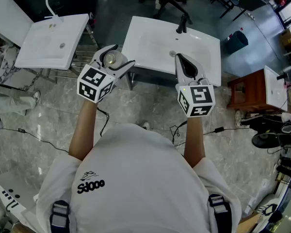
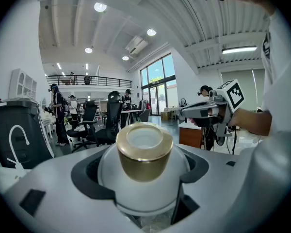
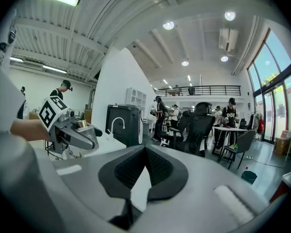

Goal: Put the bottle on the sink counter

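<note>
Bottle, white and rounded with a gold cap, clamped between the dark pads of the left gripper, jaws spread wide around the body and pressing on both sides. Cap pointing out along the jaws.

In the head view, held at upper left of centre, just off the front left corner of the sink counter. Probably not touching it, though height hard to judge from straight above.

Right gripper level with it at upper right of centre, jaws together at the tips with nothing between, lying over the counter's front edge. Marker cubes on both grippers, bare forearms behind, white shirt filling the lower frame.

Grey marbled floor under the grippers, black cables trailing across it.

Beyond the jaws, the counter's white basin with a drain, and a black tap at the back edge. Farther to the upper left, a second white sink with a white hooked tap. At the right edge, a brown wooden cabinet; above it in the frame, a dark blue bin.

Office chairs and standing people far off in both gripper views.
</note>
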A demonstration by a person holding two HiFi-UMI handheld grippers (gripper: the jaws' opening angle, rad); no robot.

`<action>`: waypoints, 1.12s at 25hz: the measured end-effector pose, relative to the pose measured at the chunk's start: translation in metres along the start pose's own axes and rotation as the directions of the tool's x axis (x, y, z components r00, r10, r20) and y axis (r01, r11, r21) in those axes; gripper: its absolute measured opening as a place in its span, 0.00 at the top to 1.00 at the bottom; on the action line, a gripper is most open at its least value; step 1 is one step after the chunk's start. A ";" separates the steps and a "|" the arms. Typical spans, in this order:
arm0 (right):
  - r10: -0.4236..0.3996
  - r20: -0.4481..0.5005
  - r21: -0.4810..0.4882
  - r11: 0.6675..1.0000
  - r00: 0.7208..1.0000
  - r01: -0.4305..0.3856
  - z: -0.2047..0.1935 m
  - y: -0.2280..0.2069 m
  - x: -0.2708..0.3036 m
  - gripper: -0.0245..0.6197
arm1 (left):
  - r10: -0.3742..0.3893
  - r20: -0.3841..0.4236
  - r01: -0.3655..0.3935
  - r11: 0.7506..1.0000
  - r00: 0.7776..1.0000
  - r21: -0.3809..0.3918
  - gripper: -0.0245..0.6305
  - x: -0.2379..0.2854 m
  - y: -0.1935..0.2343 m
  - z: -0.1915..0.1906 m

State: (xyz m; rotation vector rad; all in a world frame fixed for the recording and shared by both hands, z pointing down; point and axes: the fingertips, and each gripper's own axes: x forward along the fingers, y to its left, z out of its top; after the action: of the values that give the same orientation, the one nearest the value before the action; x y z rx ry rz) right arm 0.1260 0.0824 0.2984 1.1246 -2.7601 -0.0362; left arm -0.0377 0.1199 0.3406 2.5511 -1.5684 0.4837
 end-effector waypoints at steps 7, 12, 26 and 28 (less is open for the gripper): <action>0.008 0.015 0.030 1.000 1.000 -0.009 -0.007 -0.021 -0.003 0.95 | 0.024 -0.013 -0.025 1.000 1.000 -0.015 0.43 0.014 -0.008 0.000; 0.002 0.050 0.048 0.999 0.999 -0.005 -0.005 -0.043 -0.004 0.95 | 0.066 -0.025 -0.067 0.997 0.998 -0.039 0.43 0.019 -0.009 -0.005; 0.051 -0.019 0.092 0.995 0.999 -0.049 -0.034 -0.046 0.027 0.95 | 0.064 -0.052 -0.069 0.993 0.997 -0.094 0.43 0.046 0.004 -0.026; 0.040 -0.028 0.090 0.995 0.999 -0.038 -0.035 -0.048 0.035 0.95 | 0.047 -0.053 -0.052 0.994 0.998 -0.094 0.43 0.055 0.012 -0.029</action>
State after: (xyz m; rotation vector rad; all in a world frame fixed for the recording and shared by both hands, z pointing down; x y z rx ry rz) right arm 0.1398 0.0253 0.3341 1.0824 -2.7810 0.1094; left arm -0.0314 0.0749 0.3850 2.4163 -1.6002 0.4626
